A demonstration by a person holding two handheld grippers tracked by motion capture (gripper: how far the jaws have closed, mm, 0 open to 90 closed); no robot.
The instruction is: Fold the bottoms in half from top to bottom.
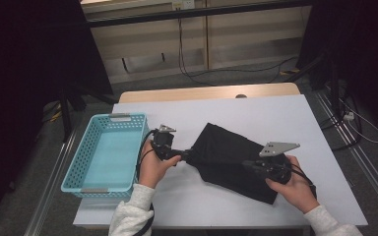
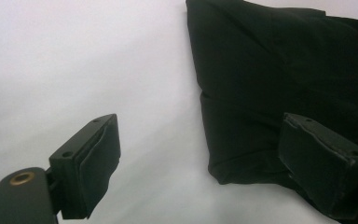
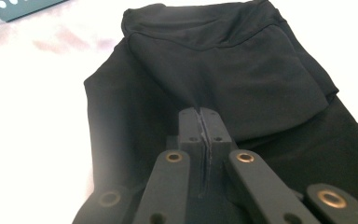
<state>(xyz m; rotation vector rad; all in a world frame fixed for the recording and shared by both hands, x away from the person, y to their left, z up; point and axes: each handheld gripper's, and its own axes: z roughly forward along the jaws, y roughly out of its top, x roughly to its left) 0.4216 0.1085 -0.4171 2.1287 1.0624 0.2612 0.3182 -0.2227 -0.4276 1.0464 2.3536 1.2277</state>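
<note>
Black cloth (image 1: 226,157), folded and a bit rumpled, lying mid-table (image 1: 285,118) right of the blue basket (image 1: 103,152). Left tool (image 2: 200,154) spread wide at its corner, right tool (image 3: 200,122) pinched together over the fabric.

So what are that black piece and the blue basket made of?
Black piece: looks like soft matte fabric; it creases and folds flat on the table. Blue basket: likely moulded plastic, slightly glossy, with rigid lattice walls.

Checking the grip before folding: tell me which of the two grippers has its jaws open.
The left gripper, at the corner of the black cloth nearest the blue basket. Its jaws stand wide apart, while the right gripper has its pads pressed together over the cloth.
</note>
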